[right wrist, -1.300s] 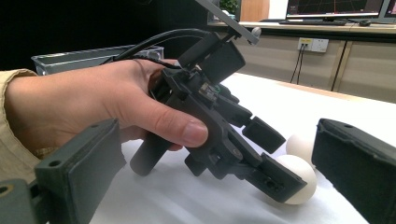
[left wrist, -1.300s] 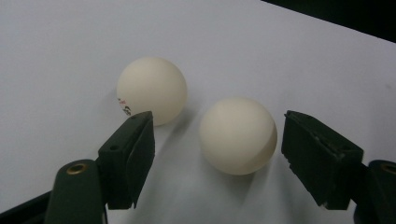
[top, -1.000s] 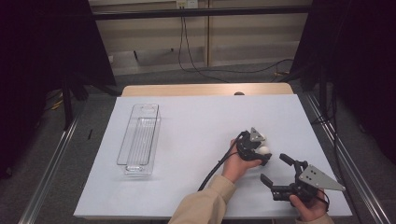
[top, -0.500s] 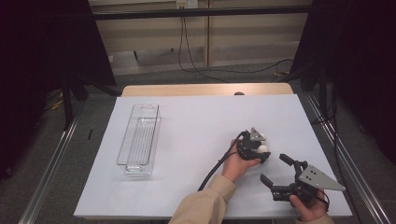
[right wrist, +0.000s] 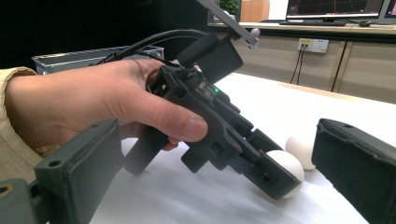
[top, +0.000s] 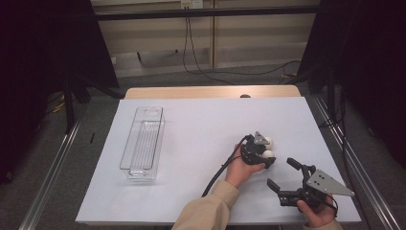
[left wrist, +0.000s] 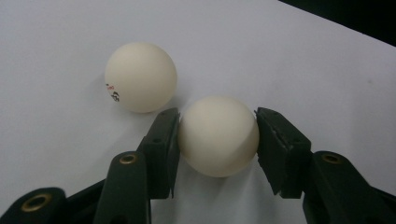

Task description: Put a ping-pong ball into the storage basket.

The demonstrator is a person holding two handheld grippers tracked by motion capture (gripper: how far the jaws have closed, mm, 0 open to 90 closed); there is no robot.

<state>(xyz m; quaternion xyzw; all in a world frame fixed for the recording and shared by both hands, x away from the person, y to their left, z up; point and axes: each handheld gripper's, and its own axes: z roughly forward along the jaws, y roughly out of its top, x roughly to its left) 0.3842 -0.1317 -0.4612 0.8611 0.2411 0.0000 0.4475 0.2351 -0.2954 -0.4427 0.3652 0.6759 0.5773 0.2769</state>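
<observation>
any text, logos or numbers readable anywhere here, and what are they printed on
Free white table-tennis ball: a small red and black printed mark low on its side, too small and curved away to read.
White table-tennis ball between the left tool jaws: no print showing.
Monitor screen in the background: coloured lines, nothing legible.

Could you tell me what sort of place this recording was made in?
Probably a lab or office test room: a white-covered table inside a dark frame, loose cables on the floor, and monitors on a desk behind.
</observation>
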